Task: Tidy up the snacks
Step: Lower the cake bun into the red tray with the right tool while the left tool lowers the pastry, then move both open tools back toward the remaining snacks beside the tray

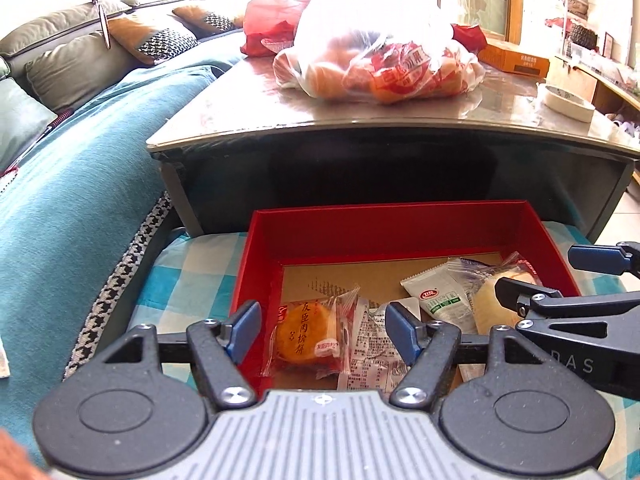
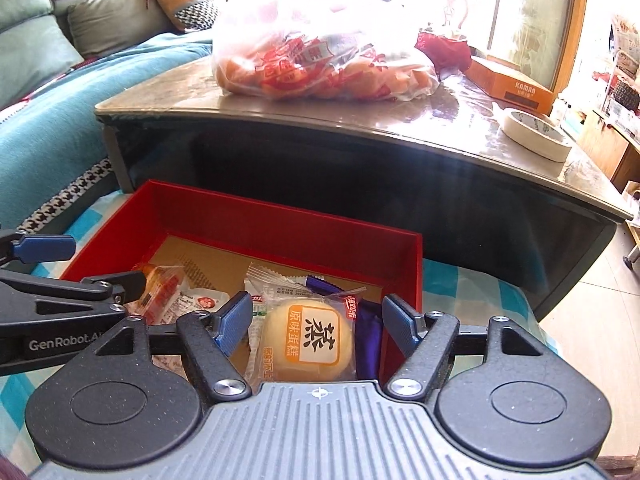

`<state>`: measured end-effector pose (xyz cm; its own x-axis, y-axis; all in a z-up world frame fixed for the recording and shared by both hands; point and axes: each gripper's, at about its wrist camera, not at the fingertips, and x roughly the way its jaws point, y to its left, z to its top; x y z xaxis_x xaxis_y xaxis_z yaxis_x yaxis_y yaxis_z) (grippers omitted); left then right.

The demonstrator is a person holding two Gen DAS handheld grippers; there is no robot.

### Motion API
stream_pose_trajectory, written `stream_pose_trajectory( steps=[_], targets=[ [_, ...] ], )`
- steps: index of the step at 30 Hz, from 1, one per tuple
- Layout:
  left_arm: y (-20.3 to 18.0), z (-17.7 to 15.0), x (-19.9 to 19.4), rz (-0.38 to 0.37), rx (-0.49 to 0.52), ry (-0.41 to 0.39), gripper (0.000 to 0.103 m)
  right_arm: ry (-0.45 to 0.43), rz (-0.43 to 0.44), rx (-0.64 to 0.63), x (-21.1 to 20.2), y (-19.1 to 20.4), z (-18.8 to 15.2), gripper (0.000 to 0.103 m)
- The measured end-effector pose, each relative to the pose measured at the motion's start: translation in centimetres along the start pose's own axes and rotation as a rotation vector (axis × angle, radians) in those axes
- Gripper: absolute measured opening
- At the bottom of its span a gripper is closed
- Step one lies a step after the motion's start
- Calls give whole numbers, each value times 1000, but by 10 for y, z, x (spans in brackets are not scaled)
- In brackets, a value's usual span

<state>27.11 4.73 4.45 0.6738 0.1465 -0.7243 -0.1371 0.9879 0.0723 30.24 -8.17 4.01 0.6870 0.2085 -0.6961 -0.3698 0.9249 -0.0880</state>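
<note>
Red box [image 1: 264, 264] holds wrapped snacks: orange pastry [image 1: 308, 334] at left, yellow cake [image 2: 310, 342] at right. Left claw [image 1: 322, 332] and right claw [image 2: 318, 320] gape wide, both empty.

A: Left gripper [image 1: 323, 330], what's it look like?
B: Black speckled plastic, two angled fingers [image 1: 406, 334] with blue pads at the tips. Silver screws at the pivots. Two round black discs either side of a grey ribbed plate, small crosshair mark at its top edge.
A: Right gripper [image 2: 317, 325]?
B: Same build. Blue pads, black arms, silver screws, grey ribbed plate with the crosshair.
A: Any lettering?
B: Yes, white "GenRobot.AI" on the side of the left gripper, seen from the right wrist camera. The other side view shows pale letters, partly cut off.
A: Clothing?
B: A bit of orange-brown sleeve [image 1: 16, 456] in the bottom left corner, blurred.
</note>
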Motion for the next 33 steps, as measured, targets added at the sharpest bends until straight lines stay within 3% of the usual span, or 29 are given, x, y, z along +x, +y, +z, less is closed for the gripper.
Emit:
stream_pose_trajectory(
  steps=[8, 14, 27, 33],
  targets=[
    [13, -15, -23, -16, -20, 18, 98, 13, 18, 5, -20, 6, -10, 78],
    [21, -37, -32, -58, -53, 78, 98, 48, 26, -30, -34, 19, -28, 79],
    [-1, -75, -47, -141, -7, 150, 98, 199, 15, 11, -53, 13, -86, 80],
    [-11, -77, -40, -187, 4, 153, 98, 214, 20, 75, -61, 2, -90, 83]
  ],
)
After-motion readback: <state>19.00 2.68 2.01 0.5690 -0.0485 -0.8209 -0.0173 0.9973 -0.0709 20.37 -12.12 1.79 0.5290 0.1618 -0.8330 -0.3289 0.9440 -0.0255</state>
